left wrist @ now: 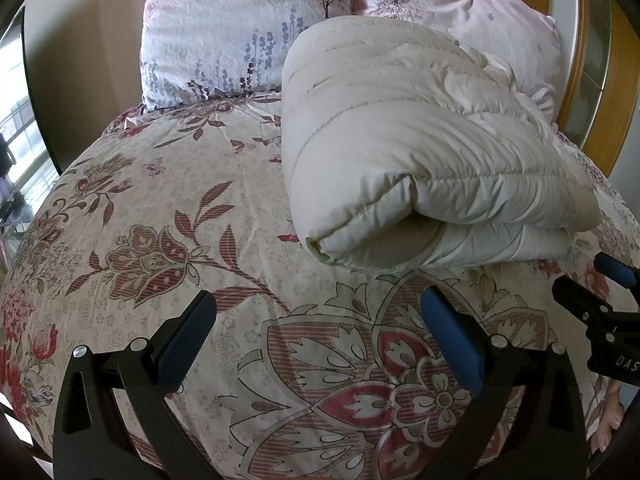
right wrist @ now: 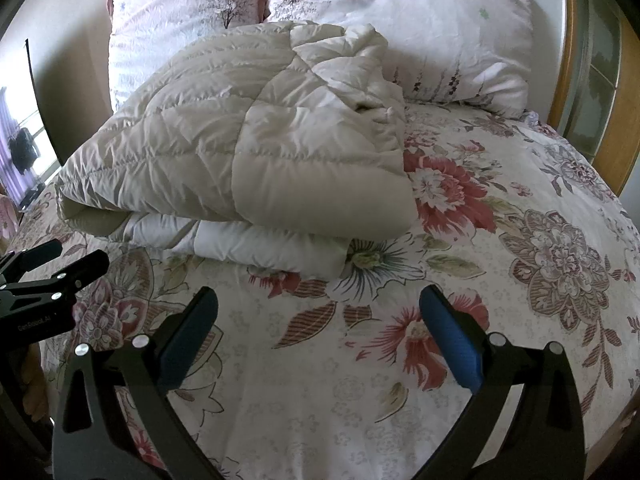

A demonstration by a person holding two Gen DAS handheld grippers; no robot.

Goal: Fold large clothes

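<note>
Both grippers, left gripper (left wrist: 318, 334) and right gripper (right wrist: 318, 330), fingers spread, empty, low in frame over floral bedspread (left wrist: 160, 208). Folded cream quilted coat (left wrist: 420, 160) lies mid-bed, centre frame, below pillows (left wrist: 224, 28).

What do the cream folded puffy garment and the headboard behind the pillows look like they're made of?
The cream quilted folded garment looks like a padded jacket: a smooth synthetic shell with a slight sheen, stitched in puffy channels, so probably down or fibre filling, though that is hidden. The honey-coloured headboard looks like varnished wood, from its warm glossy surface; its grey-green inset panels could be glass or fabric, which cannot be told.
</note>
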